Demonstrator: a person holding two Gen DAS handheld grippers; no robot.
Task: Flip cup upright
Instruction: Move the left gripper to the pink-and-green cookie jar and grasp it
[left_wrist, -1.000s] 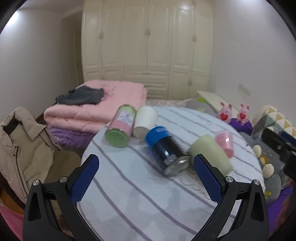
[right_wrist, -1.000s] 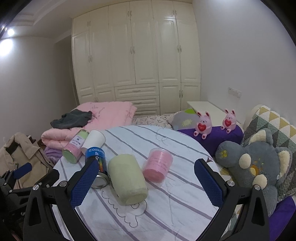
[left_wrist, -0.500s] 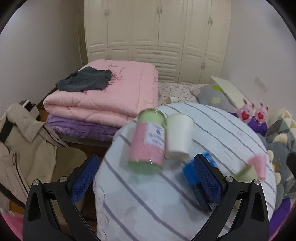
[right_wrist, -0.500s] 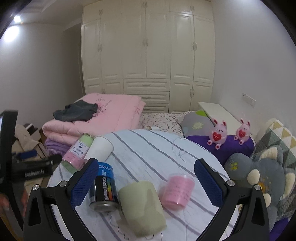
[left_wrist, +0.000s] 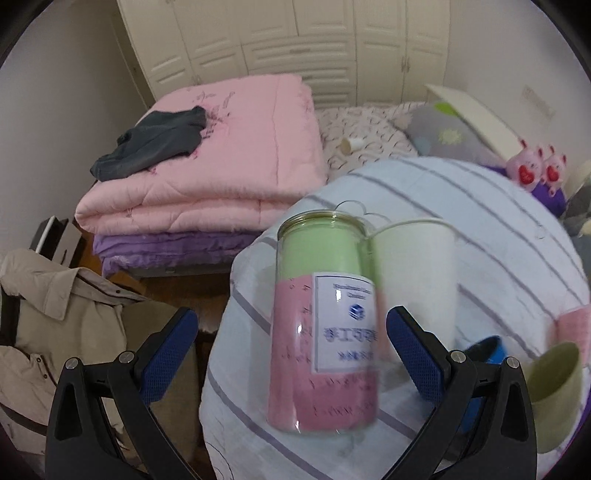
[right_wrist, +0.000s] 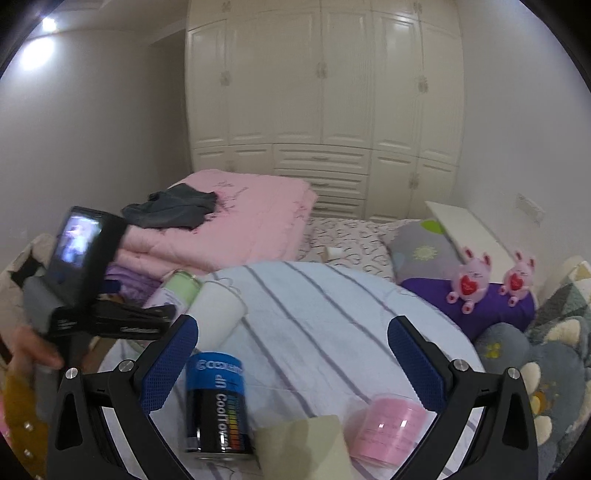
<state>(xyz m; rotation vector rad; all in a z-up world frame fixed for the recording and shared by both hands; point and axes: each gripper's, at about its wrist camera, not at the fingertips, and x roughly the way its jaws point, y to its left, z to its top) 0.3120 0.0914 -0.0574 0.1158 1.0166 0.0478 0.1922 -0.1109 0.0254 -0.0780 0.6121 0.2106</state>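
A clear tumbler with green and pink lining (left_wrist: 325, 317) lies on its side on the round striped table (left_wrist: 498, 236), its length between the open fingers of my left gripper (left_wrist: 291, 347). A white paper cup (left_wrist: 413, 273) lies beside it on the right. A blue-black can (right_wrist: 218, 402), a pale green cup (right_wrist: 306, 443) and a pink cup (right_wrist: 388, 432) also lie on their sides in front of my open right gripper (right_wrist: 291, 354). The tumbler (right_wrist: 177, 291), the white cup (right_wrist: 218, 306) and the left gripper's body (right_wrist: 92, 284) show at the left of the right wrist view.
A stack of pink and purple quilts (left_wrist: 207, 177) with a dark garment lies beyond the table. A beige coat (left_wrist: 55, 317) lies at the left. Grey plush toys (right_wrist: 535, 373) and pink bunnies (right_wrist: 469, 277) sit at the table's right.
My left gripper has swung left and moved in over the tumbler, which now lies between its fingers. My right gripper has lowered toward the can and cups.
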